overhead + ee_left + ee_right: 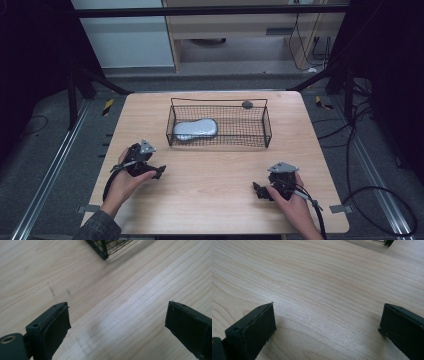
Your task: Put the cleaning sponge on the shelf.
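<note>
Jaws on both my grippers stand wide apart, nothing between them, bare wood beneath. My left gripper (pixel 159 172) rests near the tabletop's (pixel 215 200) front-left corner; my right gripper (pixel 258 190) rests near the front-right corner, both pointed inward. The wire basket (pixel 260 142) sits toward the far edge, at centre, well apart from both grippers. Inside it, at its left end, lies a grey oblong pouch (pixel 195 129); a small dark round object (pixel 247 104) sits at the far rim. Judgement: neither gripper has engaged anything. Either the basket is loaded and work is finished, or retrieval has not yet begun.
</note>
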Demonstrator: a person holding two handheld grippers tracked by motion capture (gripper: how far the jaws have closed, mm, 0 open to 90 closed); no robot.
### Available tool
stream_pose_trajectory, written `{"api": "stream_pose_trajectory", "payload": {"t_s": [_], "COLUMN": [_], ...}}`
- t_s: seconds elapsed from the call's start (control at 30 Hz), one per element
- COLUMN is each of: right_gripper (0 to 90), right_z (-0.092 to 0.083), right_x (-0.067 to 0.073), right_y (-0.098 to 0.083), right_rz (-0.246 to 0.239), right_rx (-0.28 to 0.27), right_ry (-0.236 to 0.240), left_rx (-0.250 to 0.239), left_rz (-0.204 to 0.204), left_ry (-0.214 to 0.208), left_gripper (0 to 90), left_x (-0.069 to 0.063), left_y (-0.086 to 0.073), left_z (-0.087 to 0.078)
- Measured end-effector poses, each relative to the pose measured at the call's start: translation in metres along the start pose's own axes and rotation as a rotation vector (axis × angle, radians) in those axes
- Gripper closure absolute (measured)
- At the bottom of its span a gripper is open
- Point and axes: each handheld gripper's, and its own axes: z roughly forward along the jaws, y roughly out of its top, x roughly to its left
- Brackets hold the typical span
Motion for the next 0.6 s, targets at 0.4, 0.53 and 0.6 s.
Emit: {"api": "stream_pose_trajectory", "payload": {"t_s": [0.4, 0.53, 0.6], "right_gripper": [0.4, 0.4, 0.3], "right_z": [0.0, 0.0, 0.0], "right_x": [0.0, 0.0, 0.0], "right_y": [0.0, 0.0, 0.0], "right_rz": [0.0, -0.002, -0.002], "right_rx": [0.0, 0.0, -0.001], "right_ry": [0.0, -0.001, 0.0], "left_rx": [0.016, 0.011, 0.005], "left_rz": [-0.071, -0.083, -0.094], "left_ry": [0.002, -0.001, 0.0], "left_gripper": [4.0, 3.4, 3.3], "left_x": [0.02, 0.023, 0.026], "left_y": [-0.016, -0.015, -0.014], "left_z": [0.014, 0.017, 0.019]}}
